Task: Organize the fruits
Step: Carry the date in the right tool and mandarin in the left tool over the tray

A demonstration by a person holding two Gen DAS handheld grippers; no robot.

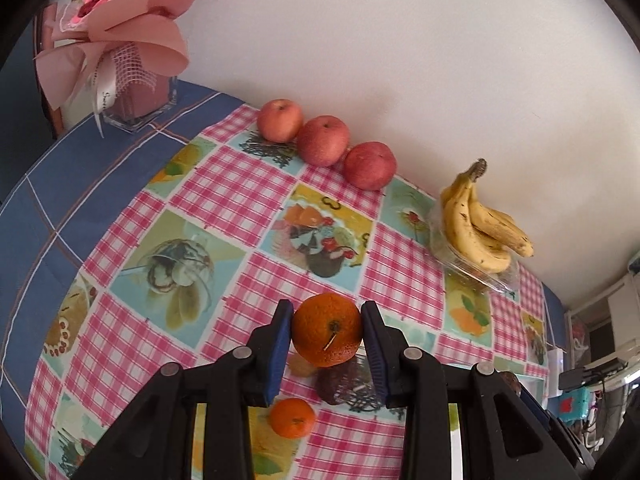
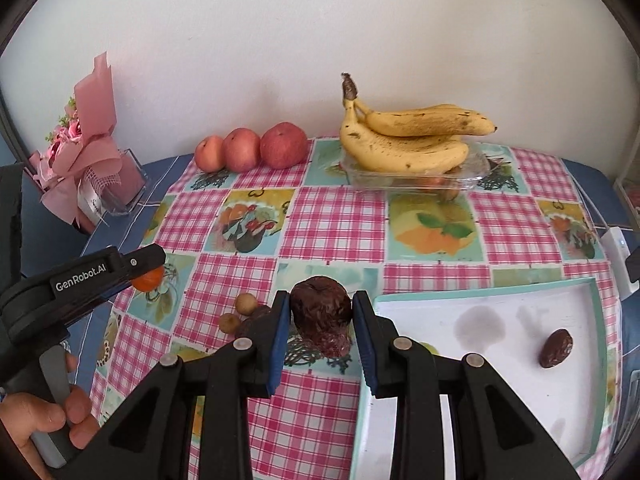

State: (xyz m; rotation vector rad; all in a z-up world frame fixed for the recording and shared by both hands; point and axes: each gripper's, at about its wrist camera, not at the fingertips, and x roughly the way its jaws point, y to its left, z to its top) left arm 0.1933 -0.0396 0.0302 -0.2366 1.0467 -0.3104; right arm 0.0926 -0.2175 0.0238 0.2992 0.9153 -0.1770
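1. The left gripper (image 1: 326,332) is clamped on an orange (image 1: 326,328), held above the table at lower centre of the left wrist view.
2. The right gripper (image 2: 320,320) is clamped on a dark wrinkled fruit (image 2: 322,318), lower centre of the right wrist view.
3. A checked pink tablecloth (image 2: 332,224) with fruit pictures covers the table; blue cloth (image 1: 60,184) shows at its left edge.
4. Three apples (image 2: 252,150) sit in a row against the white wall (image 2: 280,40), upper middle.
5. Bananas (image 2: 404,140) rest on a clear plastic box (image 2: 476,172) to the right of them.
6. A white tray (image 2: 500,352) at lower right holds one dark fruit (image 2: 556,348).
7. A pink bouquet (image 1: 120,20) stands upper left.
8. A small orange (image 1: 292,418) lies on the cloth, bottom centre.
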